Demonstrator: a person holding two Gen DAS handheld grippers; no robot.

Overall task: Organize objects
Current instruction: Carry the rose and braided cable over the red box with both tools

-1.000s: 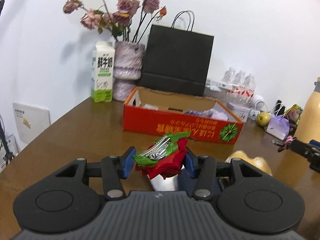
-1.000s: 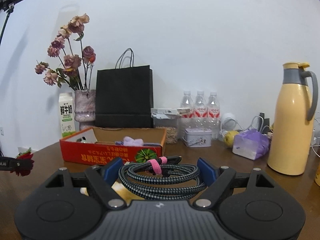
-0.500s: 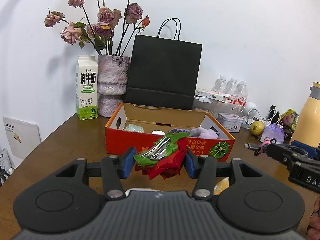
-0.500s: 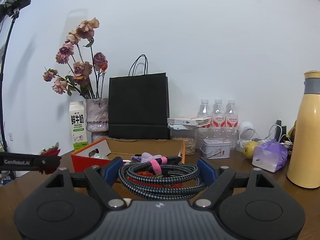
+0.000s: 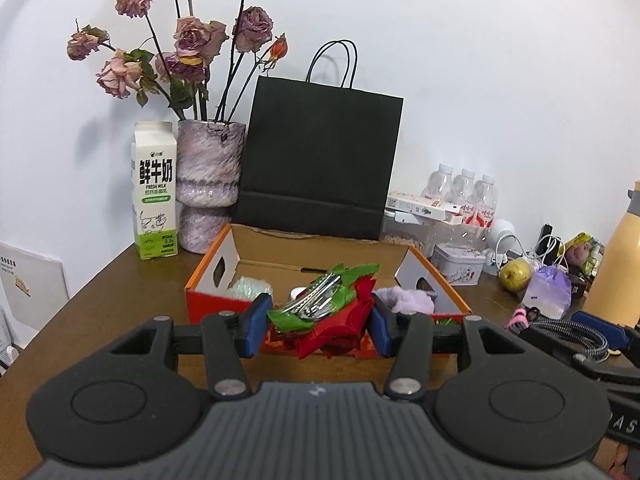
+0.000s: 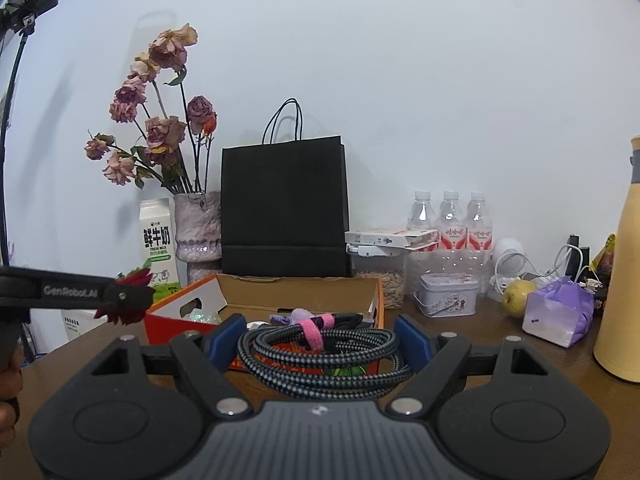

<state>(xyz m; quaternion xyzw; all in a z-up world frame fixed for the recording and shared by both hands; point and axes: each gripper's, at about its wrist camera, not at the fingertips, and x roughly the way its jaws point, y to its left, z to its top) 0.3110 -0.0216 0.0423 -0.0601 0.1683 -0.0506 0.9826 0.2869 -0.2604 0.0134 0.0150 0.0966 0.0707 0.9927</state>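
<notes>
Left gripper is clamped on a red fabric flower with green leaves and a silver clip on top; blue pads press it from both sides. The flower is held up in the air, in front of the near wall of the cardboard box. In the right wrist view the same gripper shows from the side at far left, red petals sticking out past its tip.

Right gripper grips a coiled braided cable bound with a pink strap; the coil fills the wide gap and both blue pads touch it. The cable is off the table, in front of the box. In the left wrist view the right gripper and cable sit at the right edge.

The box, orange-red outside, stands open on the brown table and holds a purple fluffy item and a pale green item.

Behind the box: black paper bag, vase of dried roses, milk carton. To the right: water bottles, small tin, pear, purple bag, yellow thermos.
</notes>
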